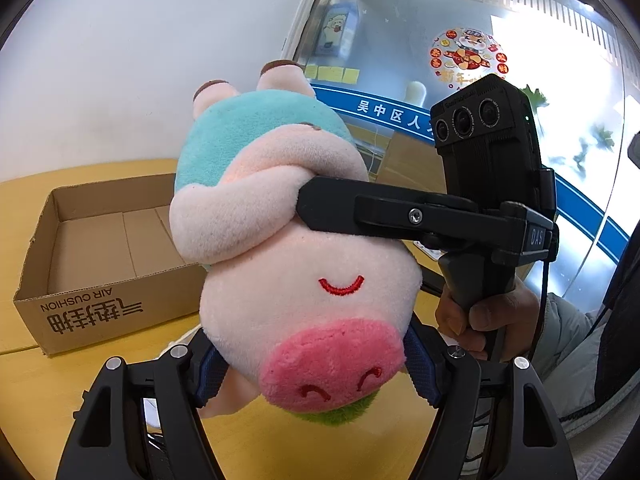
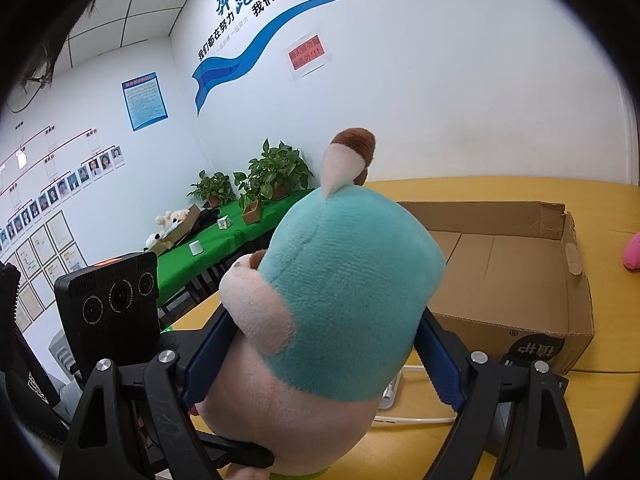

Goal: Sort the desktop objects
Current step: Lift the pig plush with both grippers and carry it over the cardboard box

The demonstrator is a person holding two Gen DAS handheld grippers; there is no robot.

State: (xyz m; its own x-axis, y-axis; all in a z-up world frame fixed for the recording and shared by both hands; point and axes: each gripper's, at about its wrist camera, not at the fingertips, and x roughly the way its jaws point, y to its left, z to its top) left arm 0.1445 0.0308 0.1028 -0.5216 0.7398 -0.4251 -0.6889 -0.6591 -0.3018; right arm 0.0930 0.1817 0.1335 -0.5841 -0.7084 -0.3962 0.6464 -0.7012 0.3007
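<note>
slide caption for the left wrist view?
Left gripper and right gripper jointly hold a pink plush pig in a teal shirt upside down beside an open cardboard box on the yellow table.

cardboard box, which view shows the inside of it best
The right wrist view: the cardboard box sits open, and its bare floor and walls show beyond the plush pig. In the left wrist view the same box is partly hidden behind the pig, though its printed side reads clearly.

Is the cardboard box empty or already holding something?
Empty: the cardboard box shows only bare floor in the left wrist view; the plush pig is held above the table.
</note>
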